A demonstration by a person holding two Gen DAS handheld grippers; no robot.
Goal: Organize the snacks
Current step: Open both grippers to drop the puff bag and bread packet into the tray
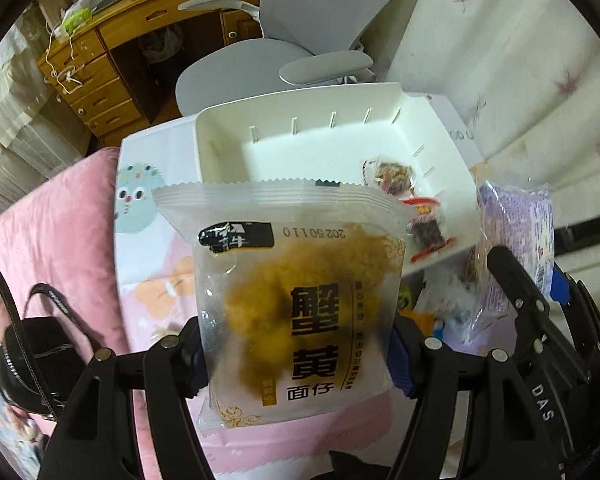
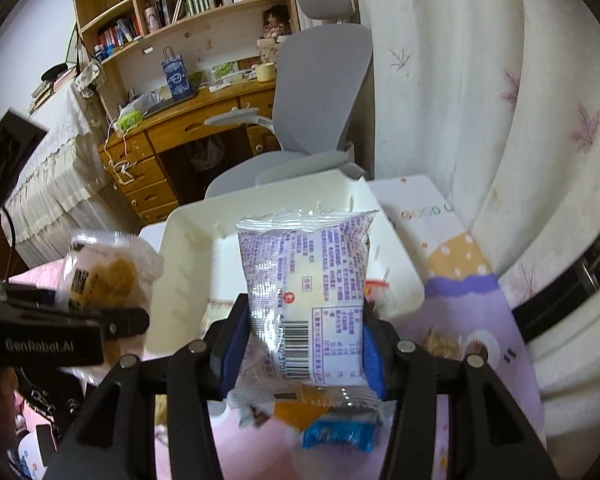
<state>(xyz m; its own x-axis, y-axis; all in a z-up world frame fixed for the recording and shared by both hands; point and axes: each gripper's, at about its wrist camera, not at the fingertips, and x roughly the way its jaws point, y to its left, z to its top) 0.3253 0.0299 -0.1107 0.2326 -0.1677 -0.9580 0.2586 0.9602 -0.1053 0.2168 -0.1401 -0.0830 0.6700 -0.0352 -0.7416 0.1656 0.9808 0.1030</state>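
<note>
My left gripper [image 1: 296,360] is shut on a clear packet of yellow-brown noodle snack [image 1: 296,280] with black characters, held above the table in front of a white plastic bin [image 1: 296,104]. Two small wrapped snacks [image 1: 392,176] lie in the bin's right part. My right gripper [image 2: 302,350] is shut on a purple-and-white packet [image 2: 304,272] with a barcode, raised before the same white bin [image 2: 188,248]. In the right wrist view the left gripper [image 2: 88,304] with its noodle packet [image 2: 104,276] hangs at the left. In the left wrist view the right gripper [image 1: 536,276] with the purple packet [image 1: 512,232] shows at the right.
Loose snacks lie on the patterned tablecloth below, among them a blue wrapper [image 2: 336,436] and an orange one [image 2: 300,412]. A grey office chair [image 1: 260,68] and a wooden desk [image 1: 112,52] stand behind the bin. A black bag [image 1: 32,356] rests on pink bedding at left.
</note>
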